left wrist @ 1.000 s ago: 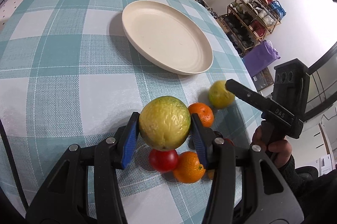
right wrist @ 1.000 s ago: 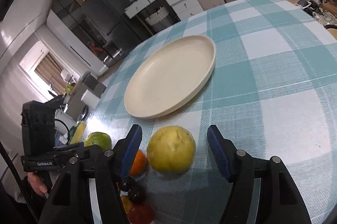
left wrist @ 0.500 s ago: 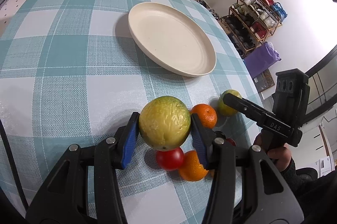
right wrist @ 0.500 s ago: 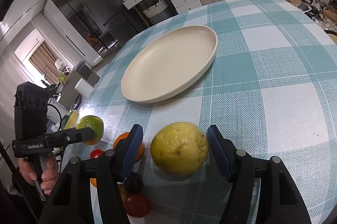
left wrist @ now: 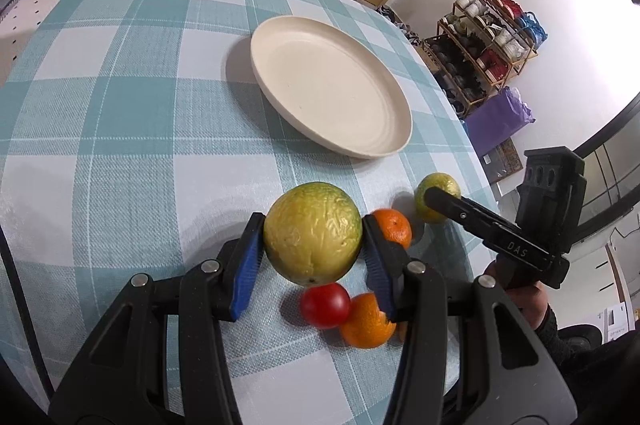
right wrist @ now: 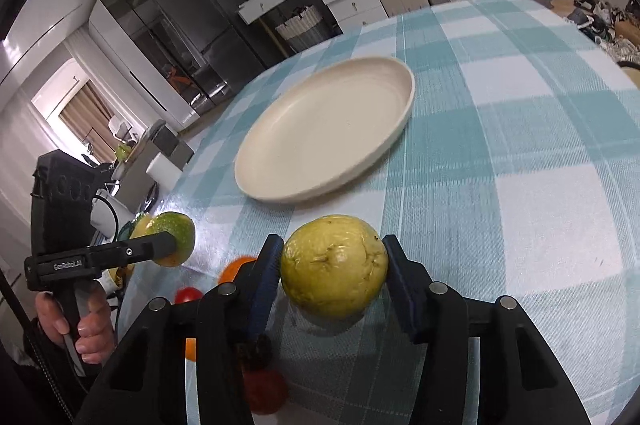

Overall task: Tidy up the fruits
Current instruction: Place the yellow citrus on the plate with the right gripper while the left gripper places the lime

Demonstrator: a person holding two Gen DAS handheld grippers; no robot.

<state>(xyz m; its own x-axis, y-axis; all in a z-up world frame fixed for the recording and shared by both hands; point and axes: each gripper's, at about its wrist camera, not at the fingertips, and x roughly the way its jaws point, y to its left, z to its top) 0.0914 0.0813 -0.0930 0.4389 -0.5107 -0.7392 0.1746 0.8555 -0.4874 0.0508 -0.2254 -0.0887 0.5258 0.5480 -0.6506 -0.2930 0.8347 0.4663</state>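
Observation:
In the left wrist view my left gripper (left wrist: 313, 229) is shut on a big green-yellow fruit (left wrist: 312, 237), held above the checked cloth. Under and beside it lie a red tomato (left wrist: 325, 305) and two oranges (left wrist: 390, 227) (left wrist: 366, 321). In the right wrist view my right gripper (right wrist: 332, 249) is shut on a round yellow fruit (right wrist: 334, 269), both blue pads touching its sides. Beyond both grippers sits the cream plate (left wrist: 384, 141) (right wrist: 396, 133), with nothing on it. Each gripper shows in the other's view: right gripper (left wrist: 434, 193), left gripper (right wrist: 173, 245).
A teal and white checked cloth (left wrist: 120, 105) covers the round table. Small fruits lie under my right gripper: an orange (right wrist: 236, 267), a tomato (right wrist: 188, 295), a dark fruit (right wrist: 256, 349). The table edge runs close behind the fruit pile. A person's hand (right wrist: 86, 325) holds the left gripper's handle.
My right gripper's fingers have closed in from a wide stance onto the yellow fruit. My left gripper has kept its fruit and drawn back a little from the plate.

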